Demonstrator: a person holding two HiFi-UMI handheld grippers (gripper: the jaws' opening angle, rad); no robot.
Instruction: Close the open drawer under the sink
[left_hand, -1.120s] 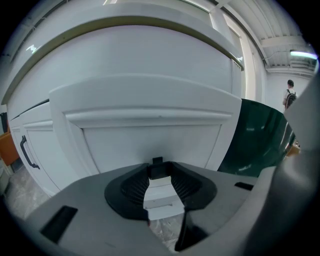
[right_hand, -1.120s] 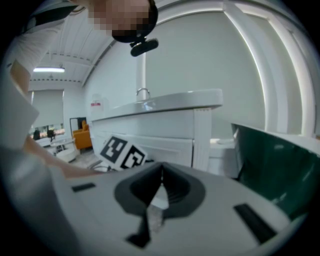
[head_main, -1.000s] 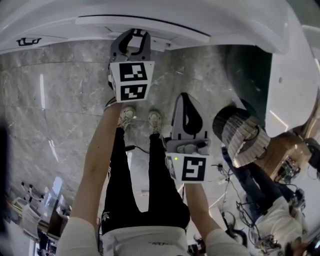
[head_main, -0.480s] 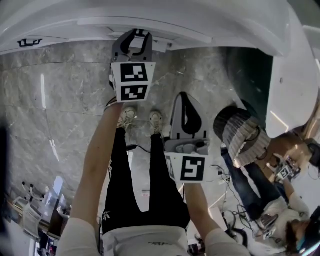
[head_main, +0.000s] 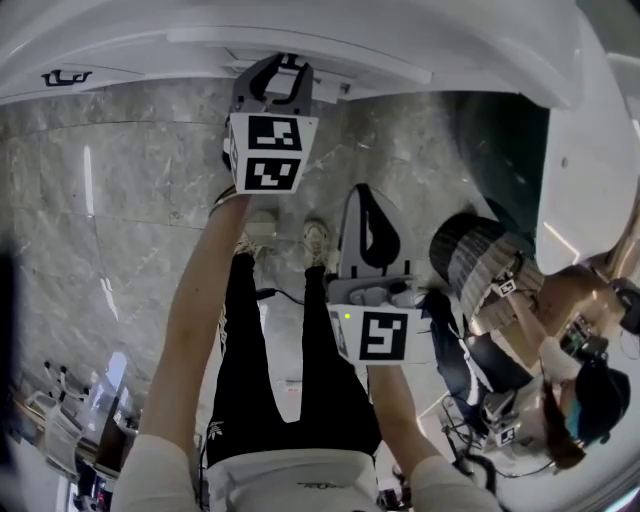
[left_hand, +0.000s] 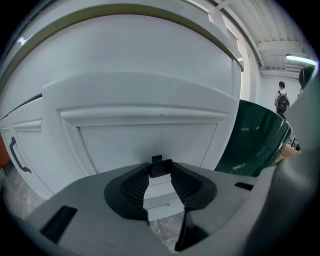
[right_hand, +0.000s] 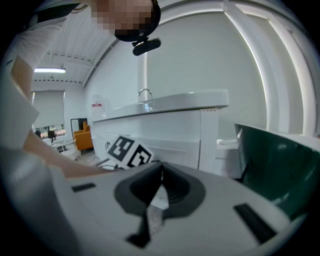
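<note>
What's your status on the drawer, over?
Left gripper clamped on drawer handle; right gripper shut, empty. Drawer front looks not yet flush. Green bin beside it, not blocking.

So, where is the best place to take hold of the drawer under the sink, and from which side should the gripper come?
Grip the small black handle on the white drawer front, coming straight from the front. It sticks out from the flat panel, so the jaws fit on either side. The left gripper is closed on it this way.
</note>
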